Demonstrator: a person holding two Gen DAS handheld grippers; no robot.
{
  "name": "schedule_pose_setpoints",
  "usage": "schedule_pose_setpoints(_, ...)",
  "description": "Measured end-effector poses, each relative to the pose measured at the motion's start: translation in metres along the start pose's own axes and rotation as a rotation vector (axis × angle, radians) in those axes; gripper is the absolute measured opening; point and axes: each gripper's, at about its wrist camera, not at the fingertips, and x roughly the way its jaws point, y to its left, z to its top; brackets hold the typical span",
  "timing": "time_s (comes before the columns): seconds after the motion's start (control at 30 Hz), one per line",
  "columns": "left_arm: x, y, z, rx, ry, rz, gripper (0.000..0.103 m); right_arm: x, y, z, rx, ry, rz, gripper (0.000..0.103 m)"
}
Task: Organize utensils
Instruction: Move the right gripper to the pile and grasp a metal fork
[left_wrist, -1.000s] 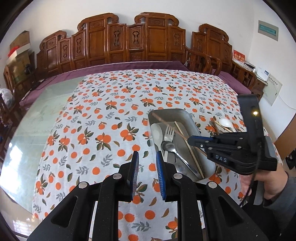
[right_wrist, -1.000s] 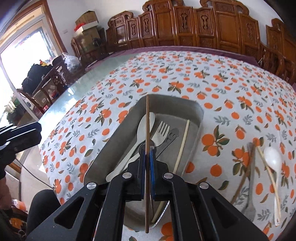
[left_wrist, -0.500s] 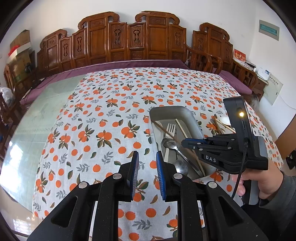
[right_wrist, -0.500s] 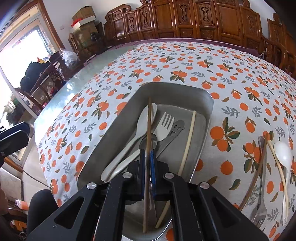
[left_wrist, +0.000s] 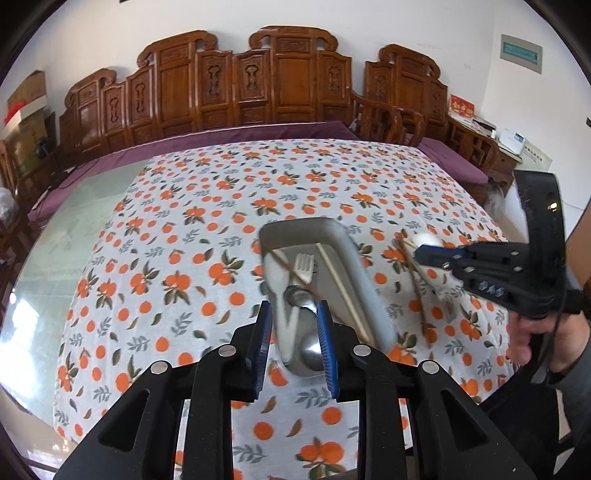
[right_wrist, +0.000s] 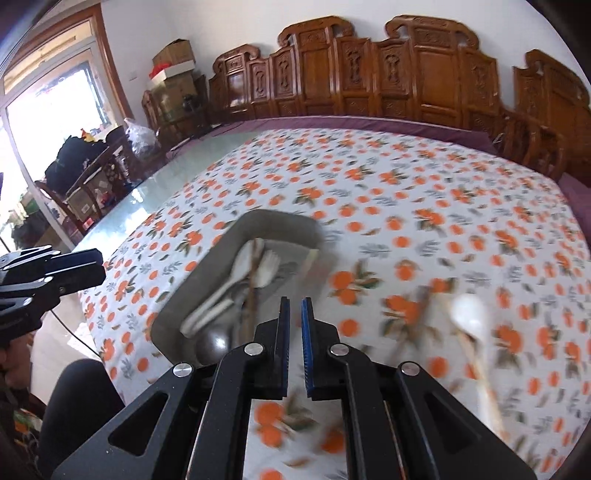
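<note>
A metal tray (left_wrist: 369, 291) is seen on the counter (left_wrist: 207, 236), which is covered with a cloth of oranges. In the left wrist view the tray sits just past the left gripper (left_wrist: 294, 345). In it a white fork (left_wrist: 303, 266), a white spoon (left_wrist: 277, 291), a metal spoon (left_wrist: 306, 347), a dark chopstick (left_wrist: 291, 268) and a pale chopstick (left_wrist: 341, 286) can be told apart. The dark chopstick is laid across the fork.

The left gripper's jaws are opening, and nothing is held between them; the near end of the tray is only seen through the gap. At 3 o'clock in this view the right gripper (left_wrist: 419, 254) is seen from the side, held by a hand (left_wrist: 524, 338). A few more utensils (left_wrist: 417, 273) are left on the cloth under it, at 3 o'clock from the tray.

The right wrist view is blurred. There the right gripper (right_wrist: 293, 345) is shown with its jaws nearly shut and empty. The tray (right_wrist: 192, 291) is at 10 o'clock from the jaws. A white spoon on the cloth (right_wrist: 467, 312) is at 3 o'clock, maybe with chopsticks beside it. The left gripper (right_wrist: 92, 264) is seen at 9 o'clock, which only this view shows from the side.
</note>
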Motion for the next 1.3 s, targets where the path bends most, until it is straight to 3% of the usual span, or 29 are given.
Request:
schedule_pose_setpoints(0.13, 0.004, -0.018, 0.004, 0.016, -0.002, -0.026, 0.031, -0.034, -0.036, -0.009, 0.010, -0.026, -0.056, 0.009)
schedule_pose_setpoints(0.27, 0.011, -0.038, 0.010, 0.037, -0.002, -0.044, 0.033, -0.060, -0.073, -0.020, 0.041, -0.047, -0.109, 0.009)
schedule_pose_setpoints(0.5, 0.024, -0.068, 0.010, 0.072, 0.008, -0.067, 0.037, -0.068, -0.109, -0.045, 0.103, -0.036, -0.142, 0.016)
schedule_pose_setpoints(0.67, 0.030, -0.078, 0.005, 0.081, 0.022, -0.076, 0.037, -0.047, -0.102, -0.056, 0.096, 0.001, -0.132, 0.025)
schedule_pose_setpoints(1.07, 0.035, -0.081, -0.006, 0.080, 0.037, -0.078, 0.037, 0.040, -0.082, -0.051, 0.088, 0.139, -0.144, 0.025)
schedule_pose_setpoints(1.3, 0.037, -0.081, -0.009, 0.079, 0.046, -0.078, 0.037, 0.062, -0.079, -0.047, 0.047, 0.204, -0.200, 0.022)
